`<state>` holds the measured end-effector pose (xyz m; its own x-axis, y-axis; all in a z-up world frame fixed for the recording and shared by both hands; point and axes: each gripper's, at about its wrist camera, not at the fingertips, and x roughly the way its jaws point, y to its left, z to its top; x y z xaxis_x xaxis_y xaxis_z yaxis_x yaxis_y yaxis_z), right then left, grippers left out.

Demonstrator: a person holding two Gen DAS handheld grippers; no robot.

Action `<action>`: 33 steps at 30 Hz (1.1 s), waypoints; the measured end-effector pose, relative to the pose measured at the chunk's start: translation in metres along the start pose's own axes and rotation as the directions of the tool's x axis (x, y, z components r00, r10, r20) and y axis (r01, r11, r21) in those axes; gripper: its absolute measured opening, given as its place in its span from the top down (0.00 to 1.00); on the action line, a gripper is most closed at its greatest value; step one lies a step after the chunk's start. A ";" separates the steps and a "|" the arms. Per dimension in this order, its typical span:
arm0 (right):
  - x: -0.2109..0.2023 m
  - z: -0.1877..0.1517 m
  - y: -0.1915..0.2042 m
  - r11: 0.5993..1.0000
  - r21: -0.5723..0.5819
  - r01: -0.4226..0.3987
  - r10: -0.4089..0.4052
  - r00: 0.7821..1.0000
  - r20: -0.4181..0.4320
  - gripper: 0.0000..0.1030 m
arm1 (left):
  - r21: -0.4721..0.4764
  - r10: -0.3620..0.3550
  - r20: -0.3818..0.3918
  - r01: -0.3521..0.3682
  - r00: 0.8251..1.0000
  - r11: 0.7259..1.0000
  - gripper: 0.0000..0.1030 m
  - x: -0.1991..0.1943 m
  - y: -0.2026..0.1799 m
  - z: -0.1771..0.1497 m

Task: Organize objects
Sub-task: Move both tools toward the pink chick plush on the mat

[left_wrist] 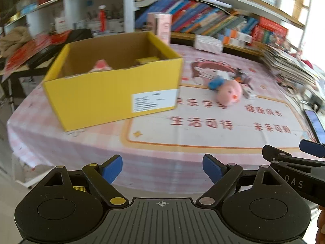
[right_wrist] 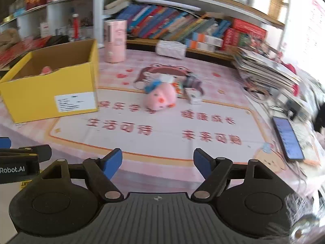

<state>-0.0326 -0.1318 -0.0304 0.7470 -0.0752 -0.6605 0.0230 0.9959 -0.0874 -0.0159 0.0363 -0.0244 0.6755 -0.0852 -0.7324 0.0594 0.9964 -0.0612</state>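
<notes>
A yellow cardboard box (left_wrist: 113, 93) stands open on the table's left, with a pink item (left_wrist: 101, 65) and a yellow item inside; it also shows in the right wrist view (right_wrist: 50, 93). A pink pig plush (left_wrist: 229, 93) (right_wrist: 161, 97) lies mid-table among small items, one blue (left_wrist: 215, 83), plus a small white box (right_wrist: 193, 96). My left gripper (left_wrist: 162, 169) is open and empty at the near table edge. My right gripper (right_wrist: 158, 163) is open and empty beside it; a part of it shows in the left view (left_wrist: 294, 162).
A pink tablecloth (right_wrist: 162, 128) with red lettering covers the table. A pink cylinder (right_wrist: 114, 40) and a tissue pack (right_wrist: 170, 48) stand at the back. A magazine stack (right_wrist: 266, 71) and a phone (right_wrist: 288, 140) lie on the right. Bookshelves (left_wrist: 203, 18) stand behind.
</notes>
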 end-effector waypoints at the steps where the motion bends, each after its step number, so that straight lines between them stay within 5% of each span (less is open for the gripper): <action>1: 0.000 -0.001 -0.004 1.000 0.010 0.011 -0.011 1.000 -0.005 0.26 | 0.010 -0.010 -0.001 0.010 1.000 1.000 0.14 0.001 -0.004 0.001; 14: 0.013 -0.002 -0.053 0.991 0.095 0.097 -0.092 0.994 -0.049 0.25 | 0.095 -0.076 -0.026 0.078 0.997 0.992 0.14 0.025 -0.051 0.018; 33: 0.082 0.058 -0.084 1.000 0.010 -0.010 0.011 0.999 -0.045 0.25 | 0.008 0.010 -0.006 -0.010 1.000 1.000 0.14 0.071 -0.077 0.069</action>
<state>0.0657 -0.2183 -0.0337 0.7163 -0.0667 -0.6946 0.0222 0.9971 -0.0729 0.0780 -0.0464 -0.0250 0.6719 -0.0757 -0.7368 0.0587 0.9971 -0.0489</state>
